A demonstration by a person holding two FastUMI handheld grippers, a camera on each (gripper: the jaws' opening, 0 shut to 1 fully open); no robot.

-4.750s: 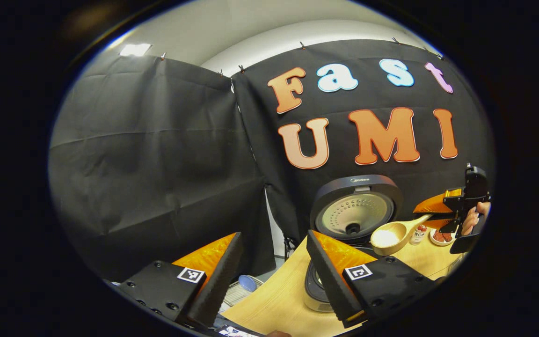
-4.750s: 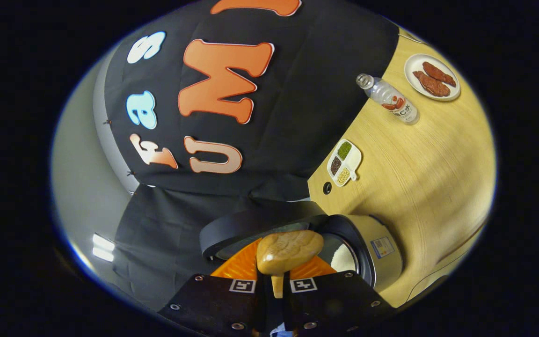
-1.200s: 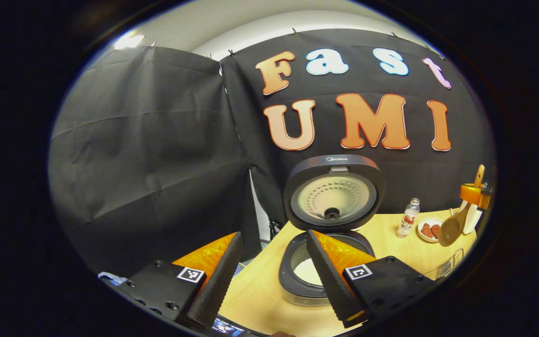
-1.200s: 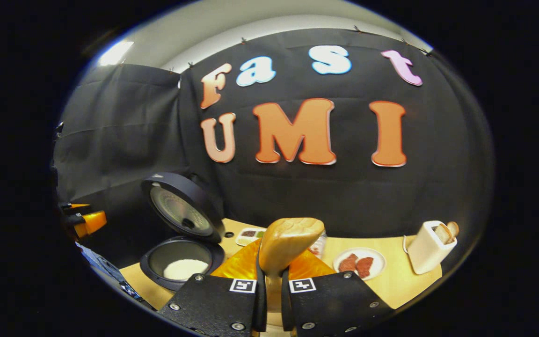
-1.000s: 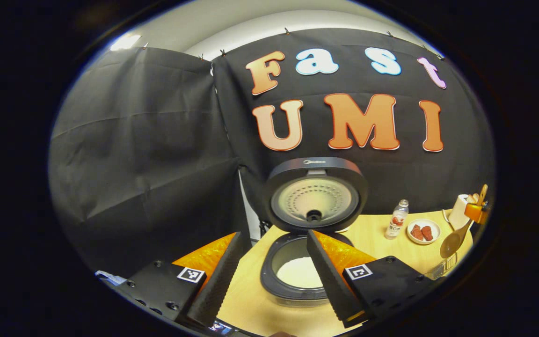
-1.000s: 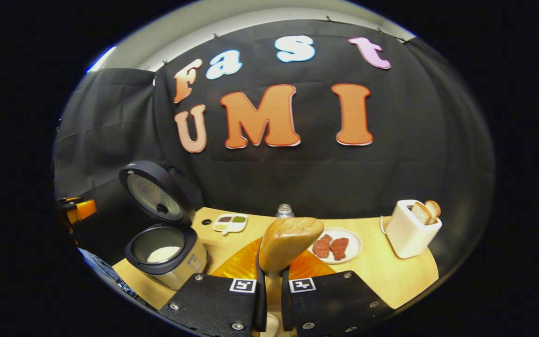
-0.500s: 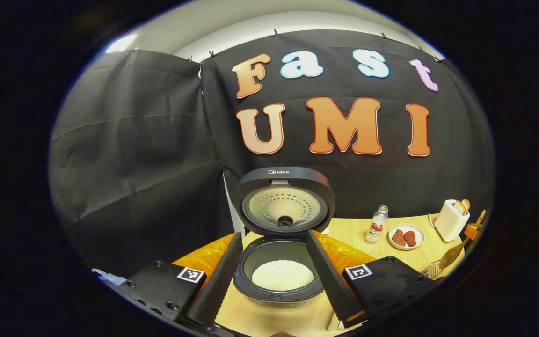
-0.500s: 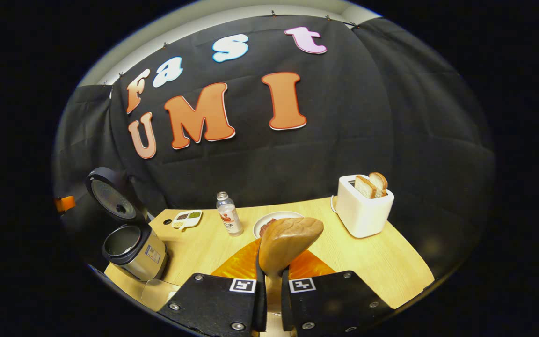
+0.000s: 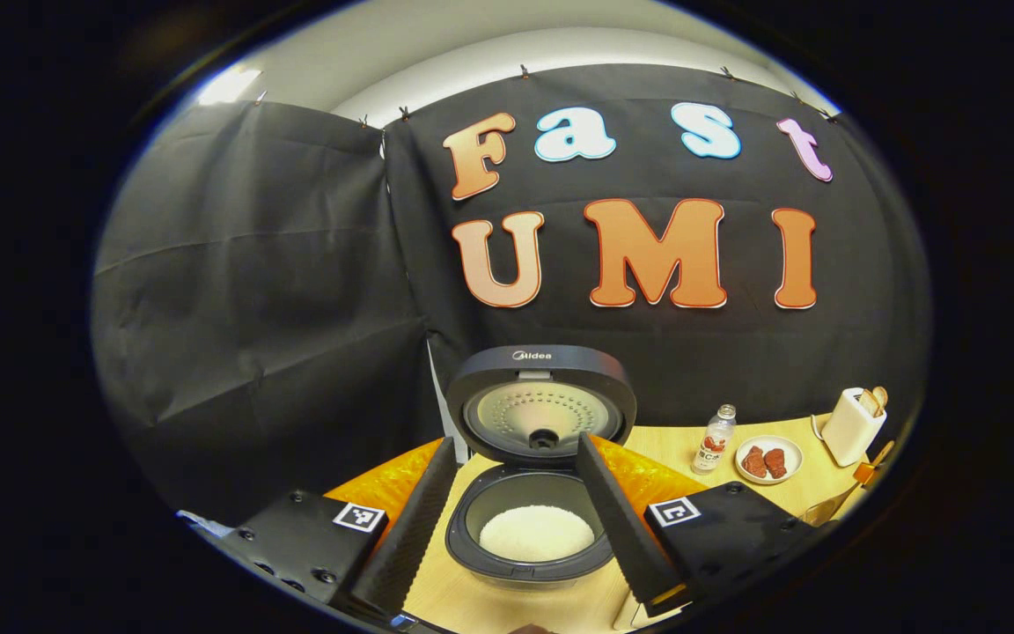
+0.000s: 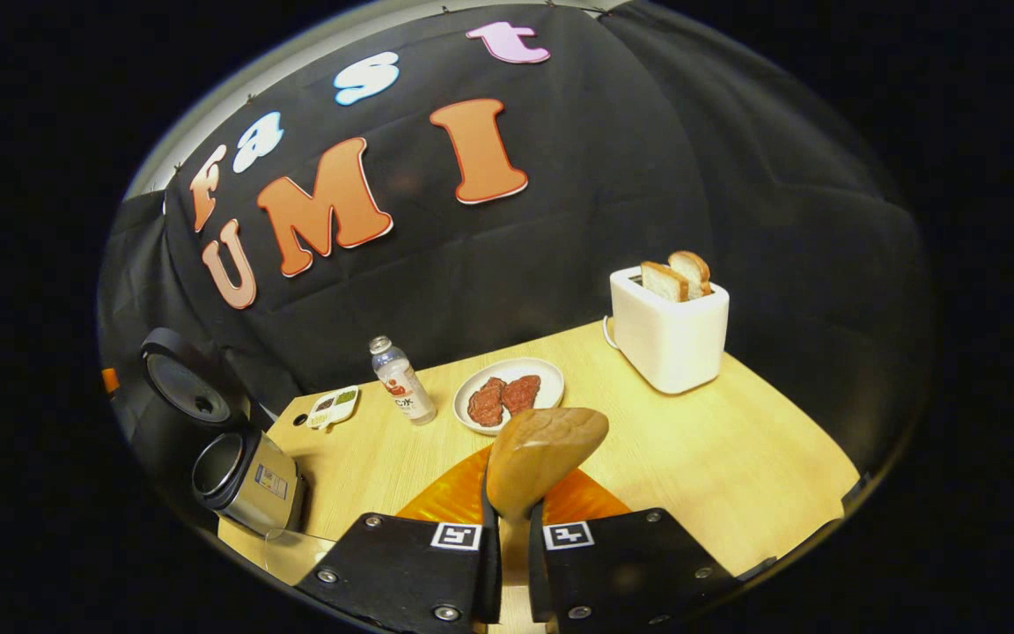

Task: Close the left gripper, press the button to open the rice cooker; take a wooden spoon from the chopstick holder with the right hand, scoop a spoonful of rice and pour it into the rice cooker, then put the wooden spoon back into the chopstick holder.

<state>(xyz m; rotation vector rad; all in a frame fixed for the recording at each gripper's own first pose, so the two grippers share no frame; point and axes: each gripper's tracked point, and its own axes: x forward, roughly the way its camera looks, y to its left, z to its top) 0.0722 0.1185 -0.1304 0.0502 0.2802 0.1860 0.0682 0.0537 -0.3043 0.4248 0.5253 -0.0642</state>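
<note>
Right gripper view showed the right gripper clamped on the wooden spoon by its handle, just below the bowl, which stood up over the table. The spoon looked light, rigid and smooth, so a firm hold low on the handle should stop it swivelling. In the left gripper view the left gripper stood spread and empty, its 2 fingers framing the open rice cooker, rice inside. The chopstick holder could not be made out.
</note>
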